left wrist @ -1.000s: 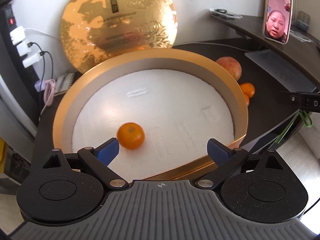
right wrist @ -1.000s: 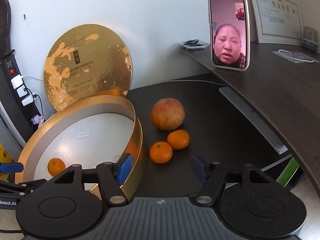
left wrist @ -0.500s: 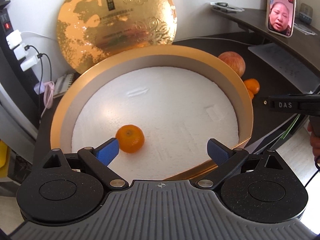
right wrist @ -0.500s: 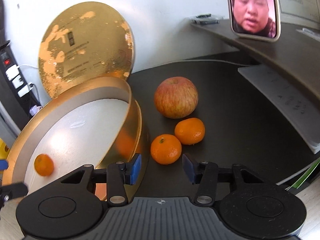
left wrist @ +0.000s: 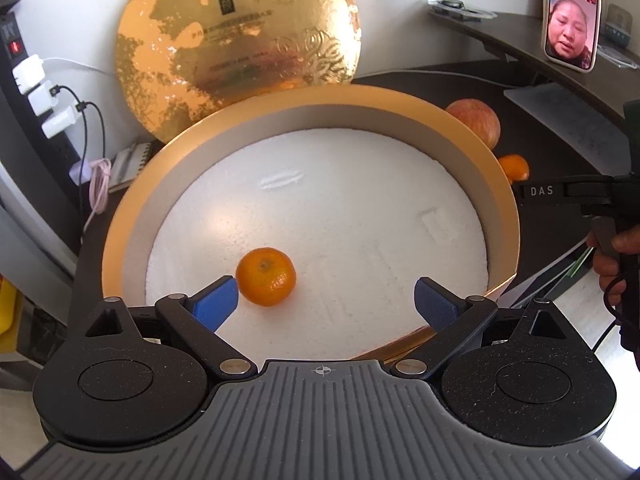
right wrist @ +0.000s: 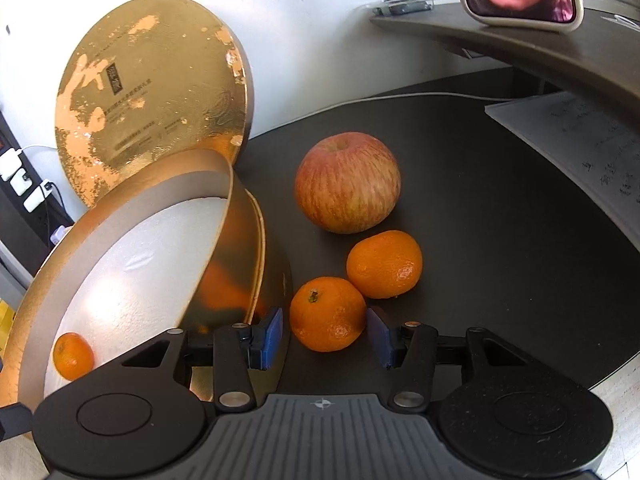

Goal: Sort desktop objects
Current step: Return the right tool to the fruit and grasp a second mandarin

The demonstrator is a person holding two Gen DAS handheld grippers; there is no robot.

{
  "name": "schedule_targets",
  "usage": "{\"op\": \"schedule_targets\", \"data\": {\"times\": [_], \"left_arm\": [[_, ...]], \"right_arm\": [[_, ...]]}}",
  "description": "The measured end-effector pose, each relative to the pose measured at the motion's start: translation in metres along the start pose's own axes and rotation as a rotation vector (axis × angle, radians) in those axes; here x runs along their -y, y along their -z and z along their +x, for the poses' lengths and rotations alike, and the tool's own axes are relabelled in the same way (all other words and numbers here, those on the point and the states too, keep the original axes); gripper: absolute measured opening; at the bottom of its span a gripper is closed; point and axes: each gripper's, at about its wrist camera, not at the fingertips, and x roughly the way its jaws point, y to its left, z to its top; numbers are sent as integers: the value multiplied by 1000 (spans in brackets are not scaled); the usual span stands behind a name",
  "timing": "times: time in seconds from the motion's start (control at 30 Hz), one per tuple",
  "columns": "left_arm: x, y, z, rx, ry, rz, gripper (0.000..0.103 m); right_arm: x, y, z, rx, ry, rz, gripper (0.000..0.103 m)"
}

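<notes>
A round gold box [left wrist: 500, 184] with a white foam floor holds one tangerine [left wrist: 266, 282]. My left gripper [left wrist: 326, 304] hovers open over the box's near side, and that tangerine lies just inside its left fingertip. On the dark desk right of the box sit an apple [right wrist: 347, 182] and two tangerines. My right gripper [right wrist: 325, 336] is low over the desk, open. Its blue pads flank the nearer tangerine [right wrist: 326, 314] closely, with a slim gap on the left. The other tangerine [right wrist: 384, 264] touches it behind. The right gripper's body [left wrist: 560, 192] and a hand [left wrist: 612, 256] show in the left wrist view.
The box's gold lid [right wrist: 152, 96] leans on the wall behind the box. The box wall [right wrist: 240, 248] stands right beside my right gripper's left finger. A phone [left wrist: 570, 16] stands on a raised shelf. Papers [right wrist: 580, 136] lie at the right, chargers and cables [left wrist: 52, 108] at the left.
My right gripper moved forward and down to the fruit, narrowed its fingers and now straddles the nearer tangerine. The left gripper stayed open over the box, barely shifting.
</notes>
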Motion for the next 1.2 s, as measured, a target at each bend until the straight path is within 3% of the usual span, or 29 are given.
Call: {"op": "schedule_targets", "data": {"times": [0.43, 0.67, 0.93, 1.07, 1.2], "left_arm": [[-5, 3, -4, 5, 0, -20, 98], [-7, 5, -7, 8, -3, -28, 98], [-14, 9, -10, 11, -11, -44, 98], [-15, 11, -10, 8, -10, -48, 98], [-19, 13, -11, 10, -7, -54, 98]], "right_arm": [[6, 11, -26, -54, 74, -63, 44], [-3, 13, -26, -34, 120, -141, 53], [-16, 13, -23, -43, 163, -195, 55], [-20, 12, -17, -56, 190, -204, 53], [-23, 13, -14, -59, 215, -210, 45]]}}
